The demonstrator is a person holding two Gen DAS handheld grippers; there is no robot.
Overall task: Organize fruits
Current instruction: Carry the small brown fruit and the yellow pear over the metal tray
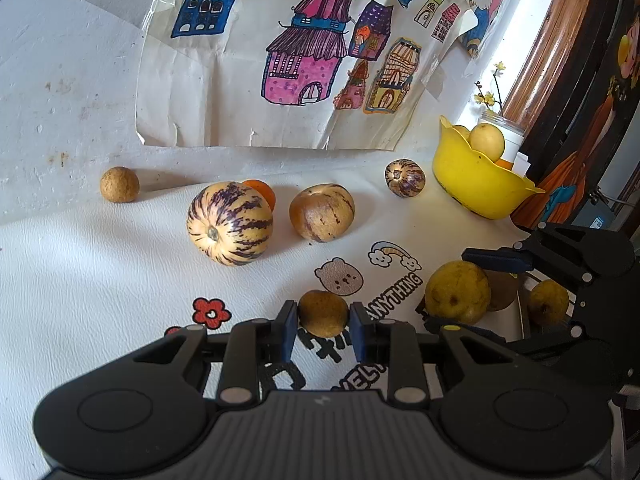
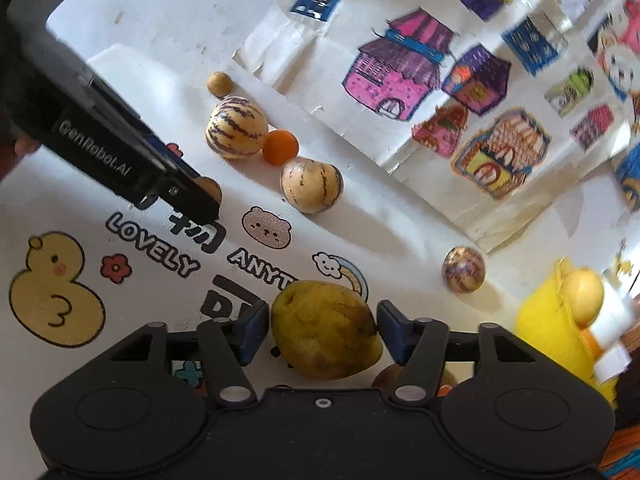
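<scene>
I count three striped melons: a big one at 11 o'clock, a brownish one at 12, a small one at 1. A brown ball at 10, another at 6, a third at 3: three. Two yellow-green fruits at 3. One orange on the cloth. One bowl at 2, holding at least two pale fruits.
</scene>
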